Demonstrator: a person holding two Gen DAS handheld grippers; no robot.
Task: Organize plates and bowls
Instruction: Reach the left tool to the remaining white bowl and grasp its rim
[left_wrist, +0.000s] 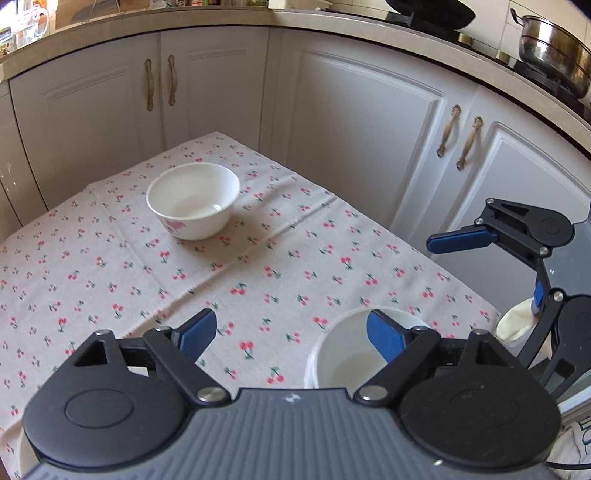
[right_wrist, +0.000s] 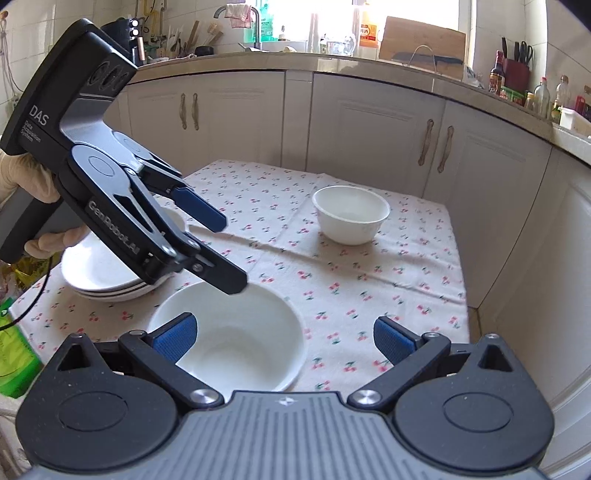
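Note:
A small white bowl (left_wrist: 194, 201) (right_wrist: 351, 214) with a pink print stands far back on the cherry-print tablecloth (left_wrist: 277, 258) (right_wrist: 369, 280). A wider white bowl (left_wrist: 340, 365) (right_wrist: 236, 336) sits near the front edge. A stack of white plates (right_wrist: 96, 273) lies to its left. My left gripper (left_wrist: 291, 334) (right_wrist: 229, 254) is open; one finger hovers over the wide bowl's rim and nothing is pressed between the pads. My right gripper (right_wrist: 284, 339) (left_wrist: 495, 269) is open too, with its left finger above the wide bowl's inside.
White cabinet doors (left_wrist: 354, 122) (right_wrist: 369, 129) close in behind and to the right of the table. The counter above carries a steel pot (left_wrist: 554, 51), bottles and a cutting board (right_wrist: 424, 40). A green package (right_wrist: 14, 362) lies left of the table. A gloved hand (right_wrist: 33, 177) holds the left gripper.

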